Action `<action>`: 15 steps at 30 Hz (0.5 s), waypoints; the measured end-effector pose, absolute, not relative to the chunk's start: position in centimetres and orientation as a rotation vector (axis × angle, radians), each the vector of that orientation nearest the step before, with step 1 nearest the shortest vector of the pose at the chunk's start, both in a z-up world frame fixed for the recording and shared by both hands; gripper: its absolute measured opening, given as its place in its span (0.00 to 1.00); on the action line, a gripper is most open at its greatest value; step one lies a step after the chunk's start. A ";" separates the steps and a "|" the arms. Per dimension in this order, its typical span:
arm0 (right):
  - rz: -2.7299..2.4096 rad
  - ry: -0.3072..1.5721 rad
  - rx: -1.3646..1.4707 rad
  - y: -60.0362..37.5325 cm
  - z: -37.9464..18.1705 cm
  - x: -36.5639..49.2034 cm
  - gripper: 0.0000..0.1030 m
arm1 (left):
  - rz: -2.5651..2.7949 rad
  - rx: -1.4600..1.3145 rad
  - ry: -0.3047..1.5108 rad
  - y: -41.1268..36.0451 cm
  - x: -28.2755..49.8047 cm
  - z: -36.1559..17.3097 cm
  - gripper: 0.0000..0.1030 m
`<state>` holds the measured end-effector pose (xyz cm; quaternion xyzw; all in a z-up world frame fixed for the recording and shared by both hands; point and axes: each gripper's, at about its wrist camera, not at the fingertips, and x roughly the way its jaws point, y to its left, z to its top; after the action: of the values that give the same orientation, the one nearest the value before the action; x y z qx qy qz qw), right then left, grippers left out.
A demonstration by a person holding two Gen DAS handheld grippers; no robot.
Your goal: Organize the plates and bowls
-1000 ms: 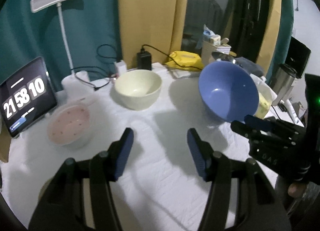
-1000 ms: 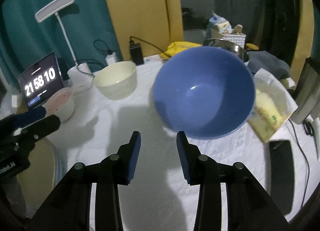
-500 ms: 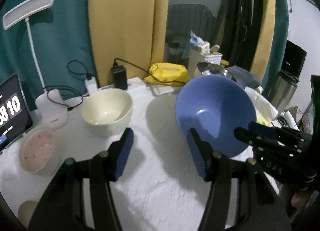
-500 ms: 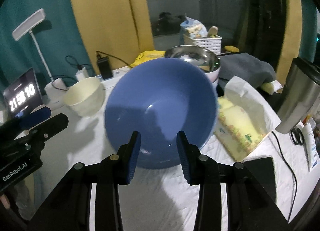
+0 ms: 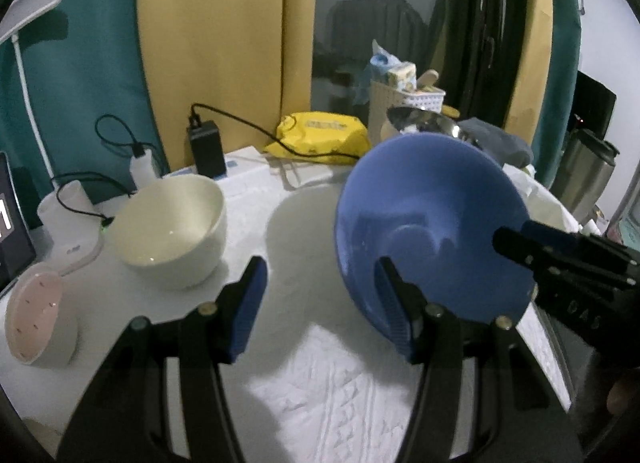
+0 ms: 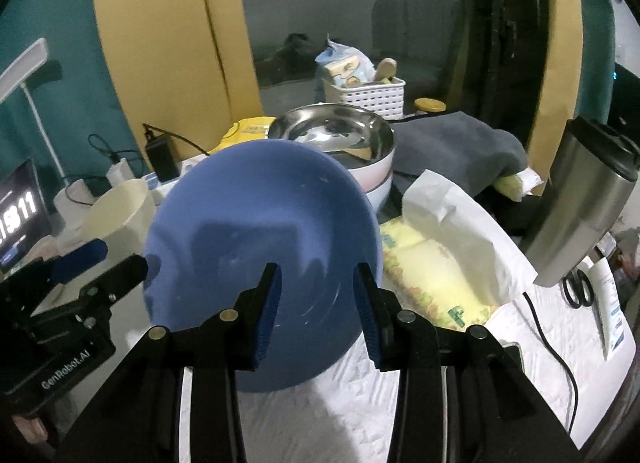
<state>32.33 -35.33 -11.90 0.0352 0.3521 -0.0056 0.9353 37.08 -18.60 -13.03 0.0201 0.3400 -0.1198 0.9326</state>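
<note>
Blue bowl [image 6: 260, 247] is tipped up on its side at about 11 o'clock from my right claw [image 6: 316, 303], whose jaws sit apart around the near rim, not clamped. Left claw [image 5: 320, 307] is apart too. Shaky grip could let it roll into the cream bowl [image 5: 172, 231].

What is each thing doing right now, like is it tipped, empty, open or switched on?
blue bowl, tipped up on its edge, empty.
cream bowl, upright, empty.
pink bowl, upright.
steel bowl, upright, stacked on a white bowl.
clock screen, switched on.
left gripper, open.
right gripper, open.
</note>
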 end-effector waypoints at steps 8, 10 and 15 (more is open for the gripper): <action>-0.048 0.710 0.082 -36.5 -12.5 33.0 0.38 | -0.263 0.041 0.727 -20.0 38.3 -14.2 0.56; -0.047 0.717 0.084 -36.5 -12.8 33.3 0.38 | -0.257 0.053 0.731 -20.3 38.6 -14.4 0.56; -0.039 0.712 0.103 -36.7 -13.1 33.3 0.38 | -0.241 0.069 0.742 -20.8 39.0 -14.8 0.55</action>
<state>33.28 -36.74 -13.13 0.0505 0.3486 -0.0191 0.9357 39.04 -20.77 -14.85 0.0337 0.3616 -0.1173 0.9243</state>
